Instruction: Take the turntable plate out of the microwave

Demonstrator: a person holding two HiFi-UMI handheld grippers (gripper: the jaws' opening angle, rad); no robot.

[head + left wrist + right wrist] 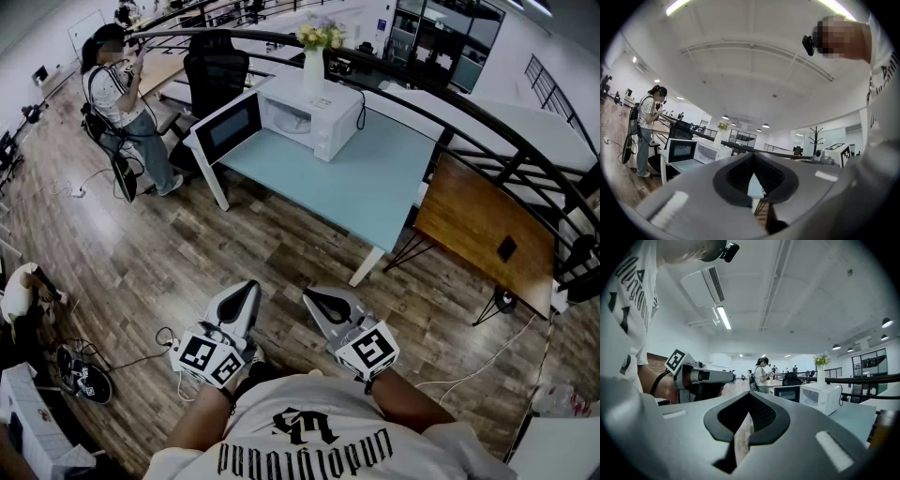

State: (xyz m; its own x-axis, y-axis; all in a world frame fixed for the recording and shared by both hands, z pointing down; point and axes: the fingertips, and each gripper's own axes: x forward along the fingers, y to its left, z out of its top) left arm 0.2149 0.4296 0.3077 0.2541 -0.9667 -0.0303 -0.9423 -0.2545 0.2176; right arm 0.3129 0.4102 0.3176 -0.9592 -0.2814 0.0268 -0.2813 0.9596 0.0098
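Note:
A white microwave (314,117) stands at the far end of a light blue table (361,183), well ahead of me, with its door (230,127) swung open to the left. Its cavity (289,118) shows, but I cannot make out the turntable plate inside. Both grippers are held close to my body over the wooden floor, far from the table. The left gripper (246,292) is shut and empty, and so is the right gripper (317,300). In the left gripper view the shut left gripper (753,171) faces the microwave (710,152). The right gripper (749,416) has the microwave (820,397) at its right.
A vase of flowers (314,56) stands on the microwave. A person (127,103) stands left of the table beside a black office chair (216,66). A wooden table (483,230) adjoins at the right, a black railing (450,117) runs behind, and cables (122,361) lie on the floor.

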